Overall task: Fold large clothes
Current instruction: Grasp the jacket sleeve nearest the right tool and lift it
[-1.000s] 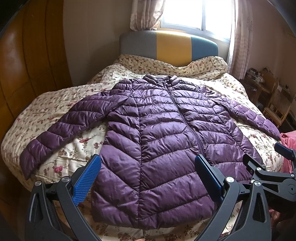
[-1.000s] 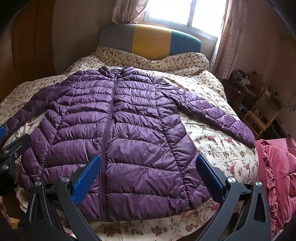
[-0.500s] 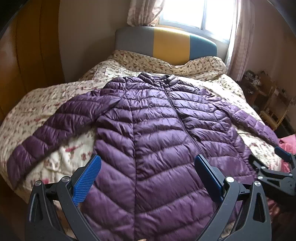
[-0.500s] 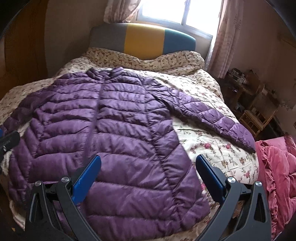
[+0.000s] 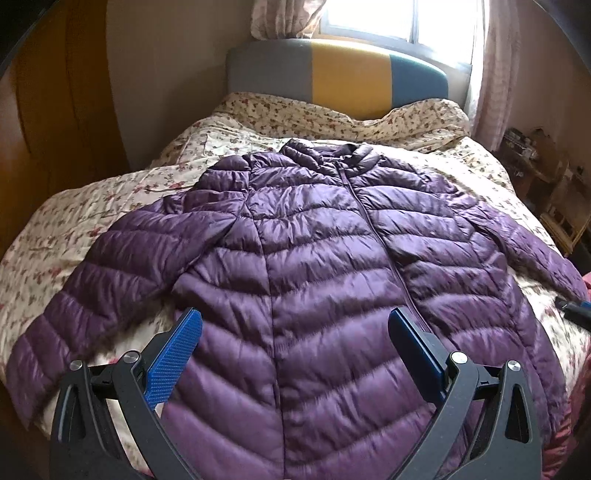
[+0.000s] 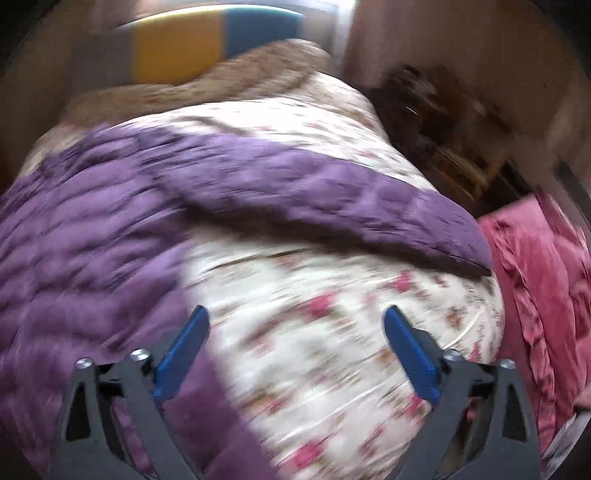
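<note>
Closest to us, our left gripper [image 5: 293, 328] hangs over the lower front of the purple puffer jacket [image 5: 314, 280], jaws spread wide with nothing pinched between the blue pads [image 5: 173, 354]. Over on the other side, our right gripper [image 6: 295, 325] is above the floral quilt [image 6: 332, 332], just beside the jacket's hem edge, and its jaws are closing in, though only bare bedding sits between them, no fabric caught (that view is super smeary, so fine detail is a wash). The jacket itself lies face up and zipped, spread flat across the middle of the bed, collar toward the headboard [image 5: 351, 74]. Its one sleeve [image 5: 92, 280] angles out and down to the left in the left wrist view, the other sleeve [image 6: 332, 199] runs out toward the bed's right edge, cuff ending right by a pink ruffled cloth [image 6: 535, 277] beside the bed. A sliver of the right gripper peeks in at the far right of the left view. Further back we've got the bunched-up quilt under the grey, yellow and teal headboard, then the curtains [image 5: 495, 74] and bright window [image 5: 406, 18], with a wooden wardrobe [image 5: 55, 129] off to the left.
</note>
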